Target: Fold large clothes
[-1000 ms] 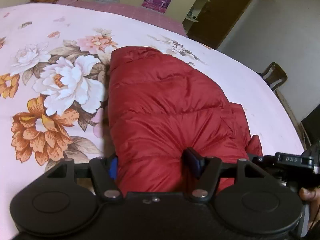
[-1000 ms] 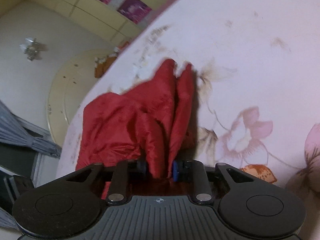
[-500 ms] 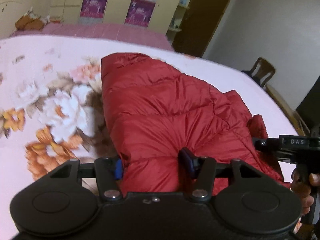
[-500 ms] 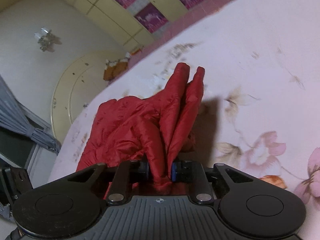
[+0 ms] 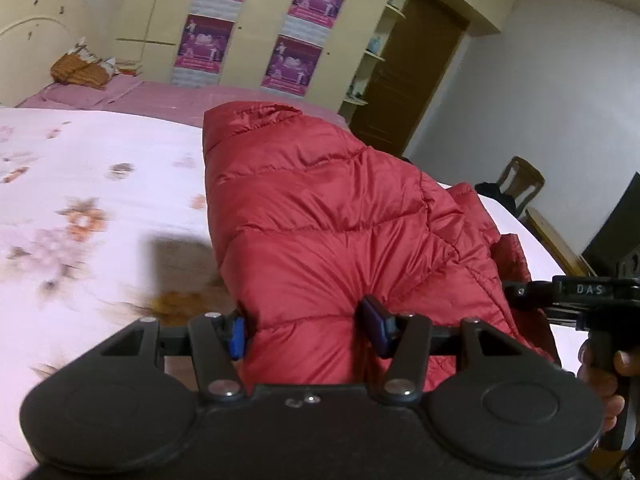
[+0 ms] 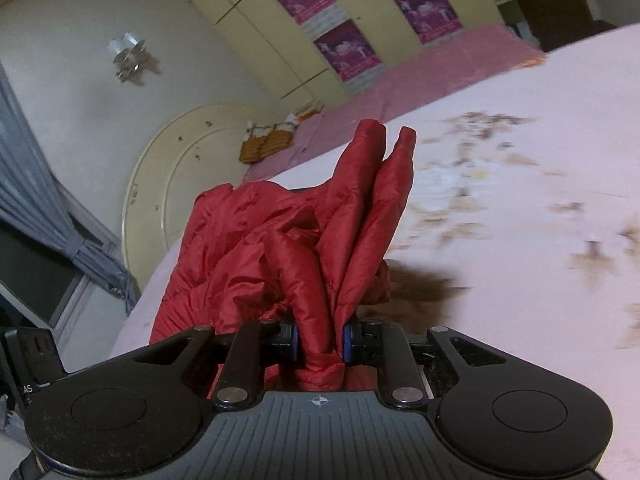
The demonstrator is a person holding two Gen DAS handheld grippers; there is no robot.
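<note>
A red quilted puffer jacket (image 5: 328, 216) is lifted off a pink floral bedspread (image 5: 92, 184). My left gripper (image 5: 306, 330) is shut on a thick bunch of the jacket's edge, its blue pads pressed into the padding. My right gripper (image 6: 320, 340) is shut on a narrower fold of the same jacket (image 6: 288, 248), which rises in front of it in upright folds. The right gripper's body (image 5: 576, 292) and the hand that holds it show at the right edge of the left wrist view.
The bedspread (image 6: 520, 216) spreads to the right in the right wrist view. Behind it are a dark pink bed (image 5: 168, 98), yellow wardrobes with purple posters (image 5: 304, 32), a brown door (image 5: 412, 80), a wooden chair (image 5: 524, 180) and a round headboard (image 6: 180, 184).
Both grippers have risen and tilted up, lifting the jacket off the bedspread. More of the room's far wall is in view. Both grips are unchanged.
</note>
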